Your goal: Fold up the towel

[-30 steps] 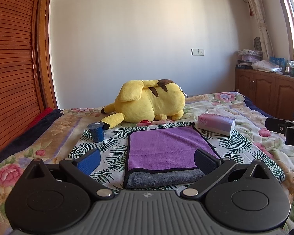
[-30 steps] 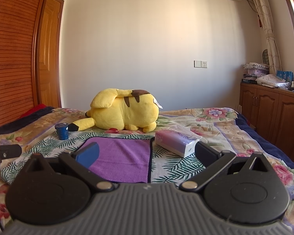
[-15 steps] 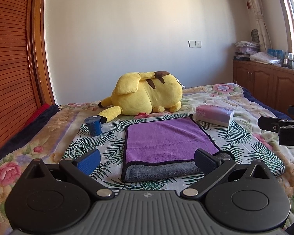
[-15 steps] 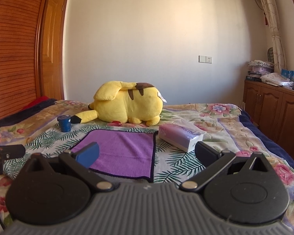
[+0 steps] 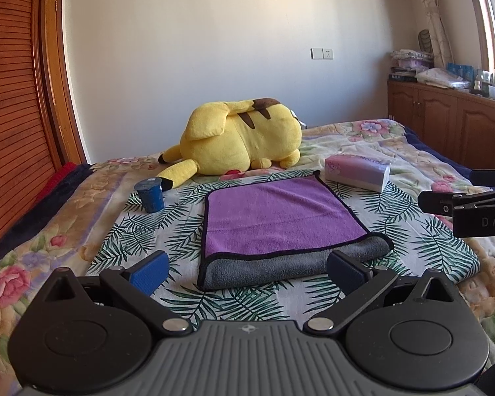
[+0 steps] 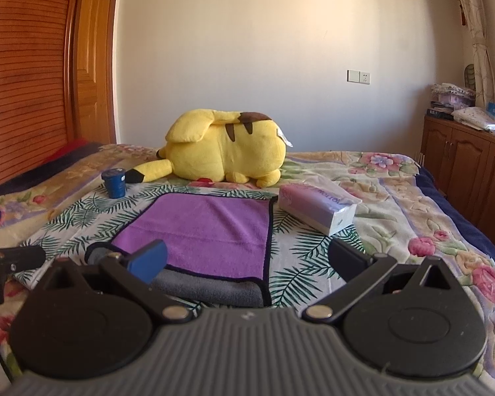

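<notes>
A purple towel point(image 5: 277, 213) with a black hem lies flat on the bed, folded over so its grey underside shows as a strip along the near edge. It also shows in the right wrist view point(image 6: 211, 231). My left gripper point(image 5: 247, 272) is open and empty, just short of the towel's near edge. My right gripper point(image 6: 247, 259) is open and empty, near the towel's near right corner. The right gripper's fingers point(image 5: 458, 203) show at the right edge of the left wrist view.
A yellow plush toy point(image 5: 237, 142) lies behind the towel. A small blue cup point(image 5: 150, 193) stands to the left and a pink tissue pack point(image 5: 356, 171) lies to the right. A wooden sliding door point(image 5: 10, 115) is on the left and wooden cabinets point(image 5: 445, 125) are on the right.
Both grippers have drawn back and risen a little from the towel, so more of its grey near edge shows. Both stay open. The towel has not moved.
</notes>
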`<action>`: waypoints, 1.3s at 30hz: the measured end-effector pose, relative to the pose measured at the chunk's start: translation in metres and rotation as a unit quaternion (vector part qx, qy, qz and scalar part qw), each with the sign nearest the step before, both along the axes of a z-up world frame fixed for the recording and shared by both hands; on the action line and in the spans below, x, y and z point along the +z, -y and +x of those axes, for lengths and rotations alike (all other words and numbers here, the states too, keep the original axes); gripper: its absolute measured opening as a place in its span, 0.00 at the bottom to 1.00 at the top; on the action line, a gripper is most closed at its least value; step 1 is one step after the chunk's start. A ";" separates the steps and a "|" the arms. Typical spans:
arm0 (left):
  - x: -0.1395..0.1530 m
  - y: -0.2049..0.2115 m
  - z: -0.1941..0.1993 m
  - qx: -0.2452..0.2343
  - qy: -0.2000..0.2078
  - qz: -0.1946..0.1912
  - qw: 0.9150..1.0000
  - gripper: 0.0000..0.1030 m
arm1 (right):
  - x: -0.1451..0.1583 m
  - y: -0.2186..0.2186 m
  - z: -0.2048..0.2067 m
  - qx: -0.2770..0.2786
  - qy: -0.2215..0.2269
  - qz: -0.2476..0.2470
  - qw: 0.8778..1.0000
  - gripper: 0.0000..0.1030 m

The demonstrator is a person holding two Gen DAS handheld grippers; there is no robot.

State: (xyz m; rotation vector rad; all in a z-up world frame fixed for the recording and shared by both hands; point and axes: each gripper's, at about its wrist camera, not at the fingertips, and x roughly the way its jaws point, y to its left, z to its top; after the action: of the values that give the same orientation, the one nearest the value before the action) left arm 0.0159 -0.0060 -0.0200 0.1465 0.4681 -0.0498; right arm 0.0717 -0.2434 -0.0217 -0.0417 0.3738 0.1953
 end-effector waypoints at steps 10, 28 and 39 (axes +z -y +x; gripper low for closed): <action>-0.003 0.004 0.005 -0.021 -0.014 -0.002 1.000 0.84 | -0.003 -0.003 0.010 0.009 -0.012 -0.011 1.000 1.00; -0.006 0.004 0.036 -0.031 -0.030 0.013 0.999 0.83 | -0.009 -0.005 0.035 0.029 -0.022 -0.025 0.999 1.00; -0.014 0.000 0.062 -0.041 -0.050 0.017 0.998 0.74 | -0.018 -0.007 0.060 0.034 -0.039 -0.036 0.998 1.00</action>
State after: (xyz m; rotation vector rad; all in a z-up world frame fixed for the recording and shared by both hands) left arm 0.0776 -0.0056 -0.0341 0.1970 0.5634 -0.1312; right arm 0.1313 -0.2367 -0.0395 -0.1175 0.4584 0.2514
